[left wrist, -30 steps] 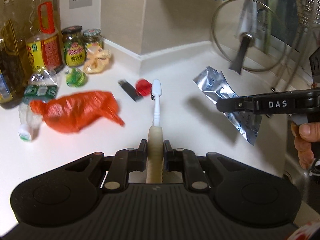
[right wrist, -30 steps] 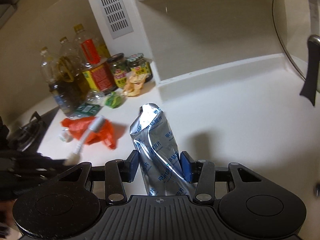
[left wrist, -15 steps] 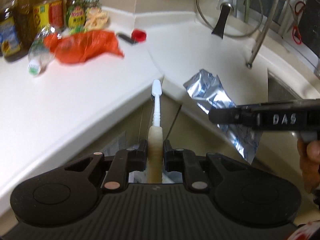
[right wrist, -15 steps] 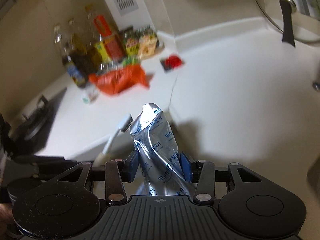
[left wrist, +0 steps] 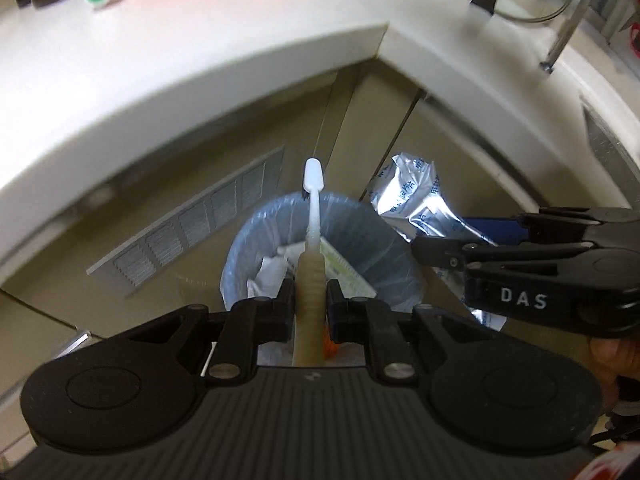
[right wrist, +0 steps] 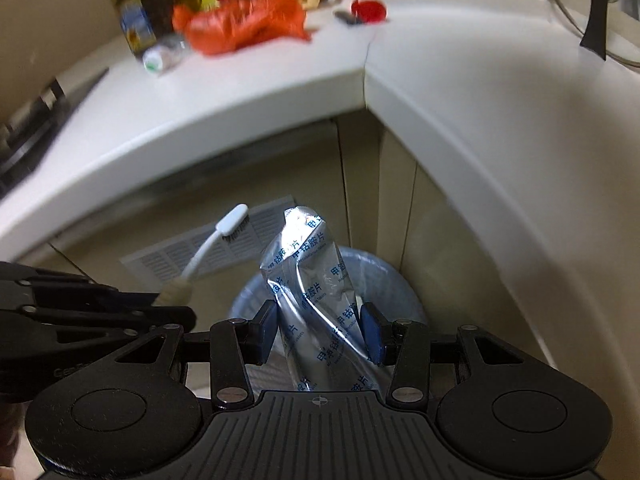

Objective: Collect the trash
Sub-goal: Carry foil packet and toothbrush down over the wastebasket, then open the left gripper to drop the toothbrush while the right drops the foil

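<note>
My left gripper [left wrist: 311, 304] is shut on a white toothbrush [left wrist: 313, 216] by its beige handle, head pointing forward. It hangs over a round bin [left wrist: 248, 248] lined with a pale blue bag, with paper scraps inside. My right gripper [right wrist: 320, 334] is shut on a crumpled silver foil pouch [right wrist: 308, 280] with blue print, held above the same bin [right wrist: 404, 292]. From the left wrist the right gripper [left wrist: 452, 240] and pouch [left wrist: 412, 196] show at the bin's right rim; from the right wrist the left gripper [right wrist: 176, 304] and toothbrush [right wrist: 224, 232] show at left.
The white counter edge [left wrist: 200, 80] curves above the bin, with beige cabinet doors and a vent grille [left wrist: 192, 220] below. On the counter lie an orange plastic bag [right wrist: 244, 24], a plastic bottle [right wrist: 160, 60], a red lid [right wrist: 368, 10], oil bottles and jars. A glass pot lid [right wrist: 596, 20] leans at right.
Both grippers have come back off the counter and down, each keeping its item. They now hang over the bin by the cabinet, which was out of view before.
</note>
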